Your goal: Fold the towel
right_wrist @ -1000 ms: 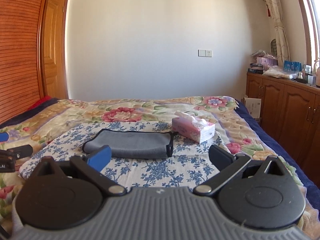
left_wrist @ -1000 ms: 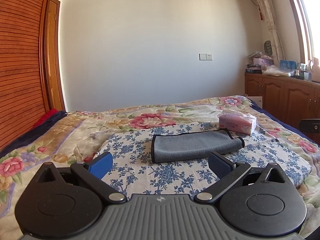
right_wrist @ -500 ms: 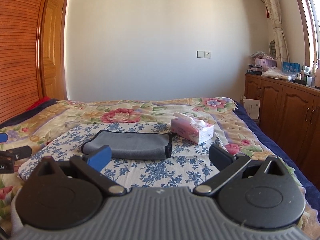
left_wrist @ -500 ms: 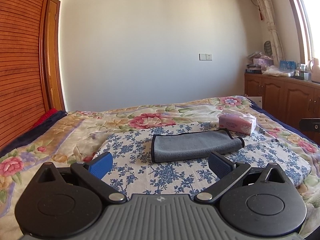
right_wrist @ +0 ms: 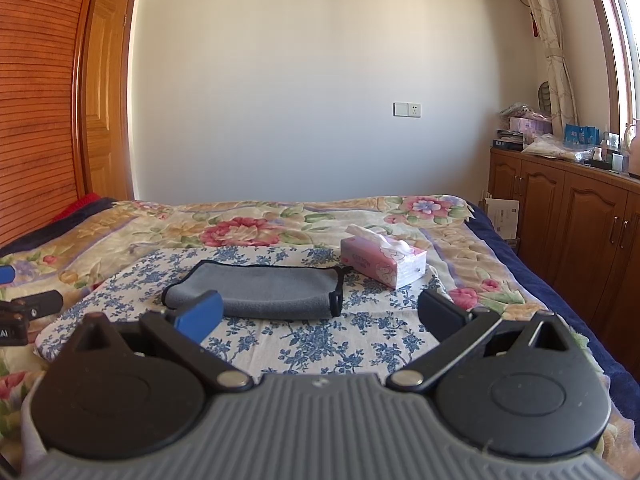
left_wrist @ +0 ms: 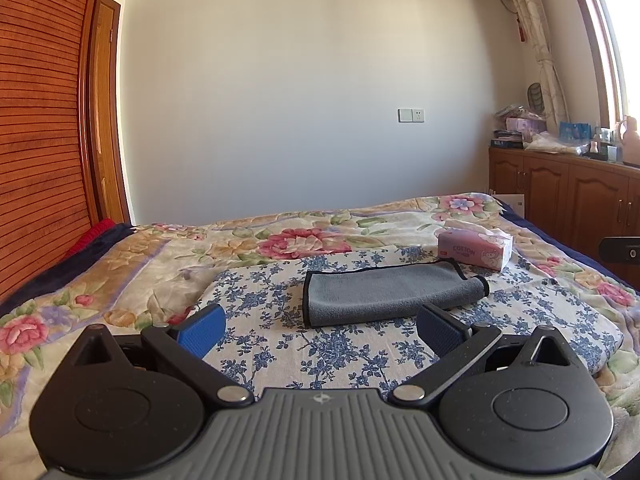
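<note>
You are holding the left gripper (left_wrist: 320,330) low over the near part of the bed, its two blue-padded fingers (left_wrist: 202,330) spread wide with nothing between them; the tongs are released. You are holding the right gripper (right_wrist: 320,318) likewise, fingers (right_wrist: 200,316) parted and gripping nothing.

The towel (left_wrist: 390,294) is lying on the blue-flowered sheet (left_wrist: 280,344), just beyond both sets of fingertips and apart from them. It is grey with a dark bound edge and is sitting folded, long side running left to right, with a rounded fold showing along its near edge. In the right wrist view the towel (right_wrist: 264,292) is lying ahead and slightly left of centre, its right end showing the dark trim.

The blue-flowered sheet is resting on top of a larger quilt (left_wrist: 296,240) with pink roses, which is covering the bed. A pink tissue box (left_wrist: 474,248) is standing on the bedding to the far right of the towel, near its right end but not touching it; a white tissue is sticking out of the top.

A wooden cabinet (right_wrist: 568,216) with cluttered items on its top is running along the right wall. A slatted wooden wardrobe (left_wrist: 40,120) is standing at the left. A wall switch (left_wrist: 411,115) is showing on the far wall.
</note>
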The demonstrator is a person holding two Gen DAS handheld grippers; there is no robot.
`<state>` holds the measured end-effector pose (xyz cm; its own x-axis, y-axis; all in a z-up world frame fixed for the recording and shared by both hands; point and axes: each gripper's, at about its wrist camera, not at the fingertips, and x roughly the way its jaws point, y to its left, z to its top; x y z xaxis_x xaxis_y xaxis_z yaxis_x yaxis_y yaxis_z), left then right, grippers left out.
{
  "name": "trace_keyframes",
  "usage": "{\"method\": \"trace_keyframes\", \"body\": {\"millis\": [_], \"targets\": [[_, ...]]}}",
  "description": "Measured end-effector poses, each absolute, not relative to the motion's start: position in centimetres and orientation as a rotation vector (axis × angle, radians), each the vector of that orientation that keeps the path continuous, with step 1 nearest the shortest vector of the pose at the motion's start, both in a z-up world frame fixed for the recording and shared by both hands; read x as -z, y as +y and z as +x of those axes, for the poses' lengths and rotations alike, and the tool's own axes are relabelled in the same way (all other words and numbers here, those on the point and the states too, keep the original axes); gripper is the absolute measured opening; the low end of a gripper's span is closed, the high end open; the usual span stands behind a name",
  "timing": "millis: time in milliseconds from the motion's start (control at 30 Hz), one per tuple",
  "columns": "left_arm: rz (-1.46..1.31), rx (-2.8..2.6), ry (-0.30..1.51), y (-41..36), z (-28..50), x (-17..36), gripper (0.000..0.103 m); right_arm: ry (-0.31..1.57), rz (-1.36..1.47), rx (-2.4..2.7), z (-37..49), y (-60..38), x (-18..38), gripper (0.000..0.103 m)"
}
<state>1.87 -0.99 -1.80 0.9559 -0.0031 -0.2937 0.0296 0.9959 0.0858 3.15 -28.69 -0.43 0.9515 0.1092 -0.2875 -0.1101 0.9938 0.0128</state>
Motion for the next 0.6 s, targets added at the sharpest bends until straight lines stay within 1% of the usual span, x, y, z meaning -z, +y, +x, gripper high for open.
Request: {"method": "trace_keyframes", "body": {"millis": [600], "targets": [[0.089, 0.016, 0.297, -0.98, 1.82, 1.86, 0.103, 0.290, -0.006, -0.110, 3.04, -28.64, 0.34, 0.103]]}}
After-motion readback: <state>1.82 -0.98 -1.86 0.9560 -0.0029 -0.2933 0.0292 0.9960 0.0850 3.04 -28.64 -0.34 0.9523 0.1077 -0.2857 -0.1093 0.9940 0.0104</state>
